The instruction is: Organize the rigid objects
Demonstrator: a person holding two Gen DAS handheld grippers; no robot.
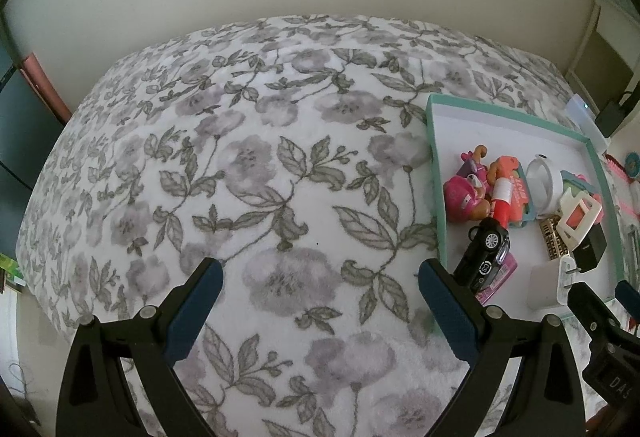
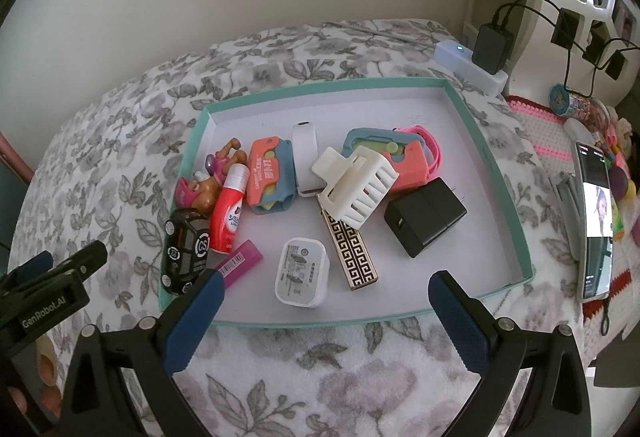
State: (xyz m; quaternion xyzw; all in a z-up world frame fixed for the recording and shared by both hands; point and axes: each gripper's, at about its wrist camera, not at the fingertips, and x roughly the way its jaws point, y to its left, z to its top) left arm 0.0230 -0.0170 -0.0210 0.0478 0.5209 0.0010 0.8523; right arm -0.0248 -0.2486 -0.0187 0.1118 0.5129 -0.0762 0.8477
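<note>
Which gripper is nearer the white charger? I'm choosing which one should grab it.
Right. The right gripper hangs open just in front of the white charger; the left gripper sits over bare blanket, beside the tray.

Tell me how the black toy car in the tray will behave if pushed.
The black toy car has wheels, so it will likely roll. It leans on the tray's teal rim and the purple tube, so it may tip or slide first. Looks rigid and probably light.

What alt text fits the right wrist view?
A teal-rimmed tray on a floral blanket holds small items: white hair claw, black charger, white charger, black toy car. The open right gripper hovers at its near edge.
</note>
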